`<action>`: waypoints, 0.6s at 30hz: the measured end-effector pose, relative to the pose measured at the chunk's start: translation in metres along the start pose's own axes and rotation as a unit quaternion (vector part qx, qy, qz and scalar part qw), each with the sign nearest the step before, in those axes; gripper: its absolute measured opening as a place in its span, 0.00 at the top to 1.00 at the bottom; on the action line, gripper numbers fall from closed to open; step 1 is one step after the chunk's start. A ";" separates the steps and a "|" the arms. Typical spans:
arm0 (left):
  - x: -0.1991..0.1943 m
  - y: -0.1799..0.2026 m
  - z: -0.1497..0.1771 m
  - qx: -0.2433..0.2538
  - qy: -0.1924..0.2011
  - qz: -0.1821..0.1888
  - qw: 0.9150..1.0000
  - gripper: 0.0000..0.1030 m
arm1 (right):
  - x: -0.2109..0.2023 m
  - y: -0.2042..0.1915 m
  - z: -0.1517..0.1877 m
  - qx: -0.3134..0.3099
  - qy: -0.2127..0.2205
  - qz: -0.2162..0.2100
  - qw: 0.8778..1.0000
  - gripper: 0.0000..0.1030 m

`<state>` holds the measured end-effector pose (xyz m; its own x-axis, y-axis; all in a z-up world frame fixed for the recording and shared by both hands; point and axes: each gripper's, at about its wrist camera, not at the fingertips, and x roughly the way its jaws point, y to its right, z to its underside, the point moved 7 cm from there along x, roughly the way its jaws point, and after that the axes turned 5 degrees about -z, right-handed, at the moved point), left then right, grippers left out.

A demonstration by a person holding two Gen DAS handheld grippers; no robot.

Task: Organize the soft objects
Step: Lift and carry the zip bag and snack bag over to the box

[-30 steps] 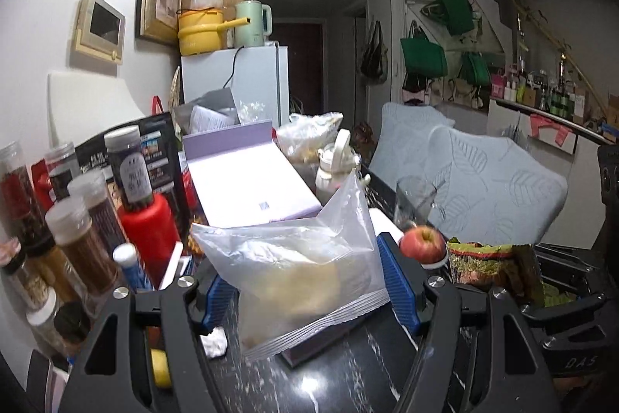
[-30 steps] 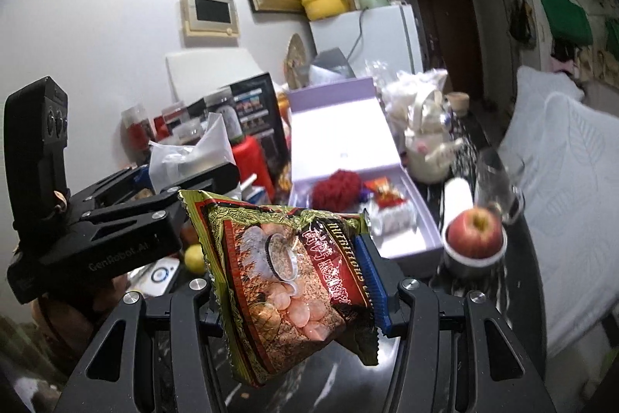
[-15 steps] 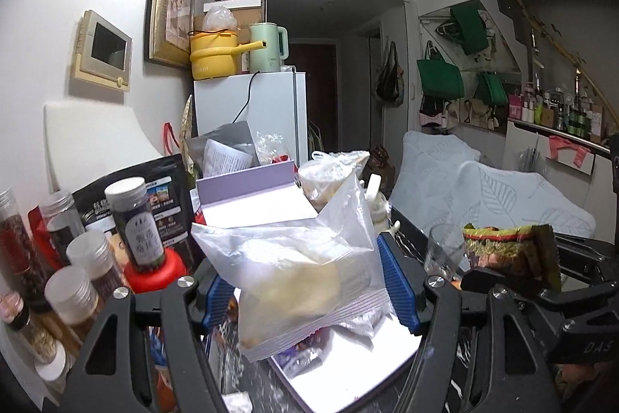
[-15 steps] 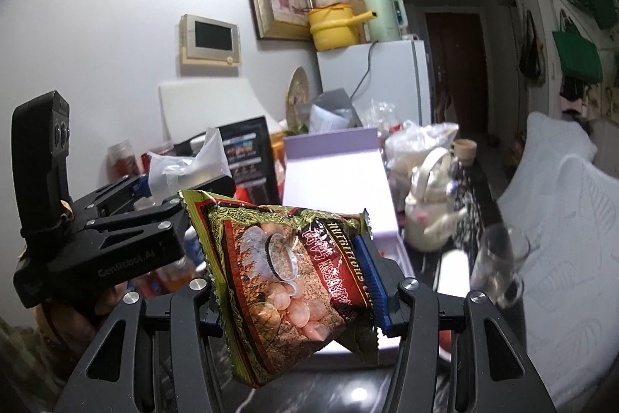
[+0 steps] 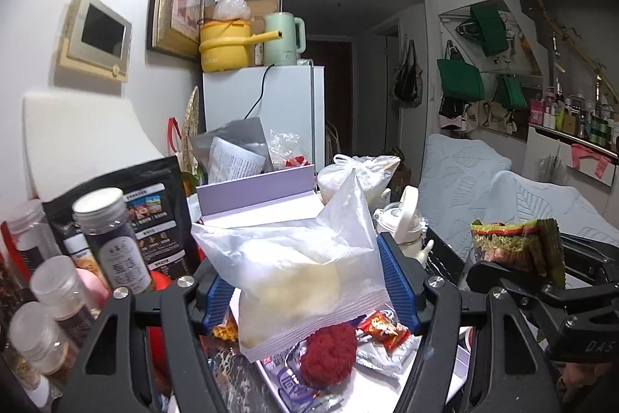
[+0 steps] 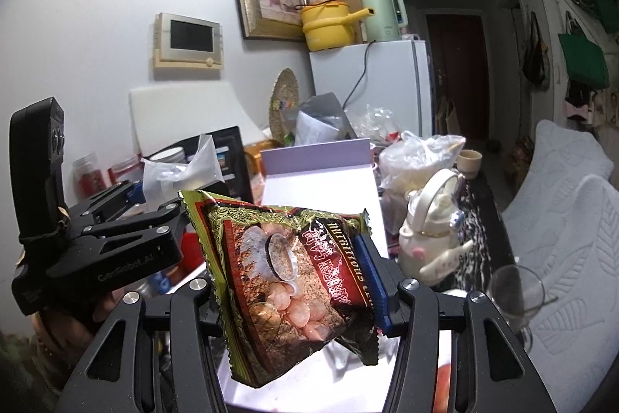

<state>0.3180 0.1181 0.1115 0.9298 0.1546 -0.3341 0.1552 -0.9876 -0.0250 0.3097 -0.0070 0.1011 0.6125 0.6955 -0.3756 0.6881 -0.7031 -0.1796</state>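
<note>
My left gripper (image 5: 305, 287) is shut on a clear plastic bag (image 5: 301, 258) with something pale and soft inside. Below it lies an open lilac box (image 5: 255, 192) holding a red fuzzy ball (image 5: 329, 351) and wrapped snacks (image 5: 383, 331). My right gripper (image 6: 294, 293) is shut on a green and red snack packet (image 6: 286, 277), held above the box's white inside (image 6: 321, 188). At the right of the left wrist view the packet (image 5: 514, 246) shows edge-on. In the right wrist view the left gripper (image 6: 127, 215) and its bag (image 6: 178, 173) are at the left.
Spice jars (image 5: 112, 239) and a black pouch (image 5: 154, 211) crowd the left side. A white teapot (image 6: 433, 239), a glass (image 6: 514, 293) and a tied plastic bag (image 6: 418, 157) stand right of the box. Padded chairs (image 5: 541, 204) line the right, a white fridge (image 5: 271, 103) the back.
Both grippers have moved forward and slightly up with their bags, from short of the box to above its inside. The apple has dropped out of view.
</note>
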 end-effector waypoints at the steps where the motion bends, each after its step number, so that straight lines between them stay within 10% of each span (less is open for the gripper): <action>1: 0.007 -0.001 0.001 -0.003 -0.005 0.001 1.000 0.34 | 0.006 0.004 -0.001 0.003 0.000 -0.001 1.000 0.48; 18: 0.097 0.001 0.049 -0.013 -0.080 -0.028 0.996 0.34 | 0.089 0.072 0.019 0.040 -0.040 0.013 0.998 0.48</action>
<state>0.3921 0.1310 0.0327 0.8548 0.2005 -0.4787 0.2154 -0.9762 -0.0243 0.4062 0.0009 0.0374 0.5943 0.6654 -0.4517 0.6374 -0.7322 -0.2400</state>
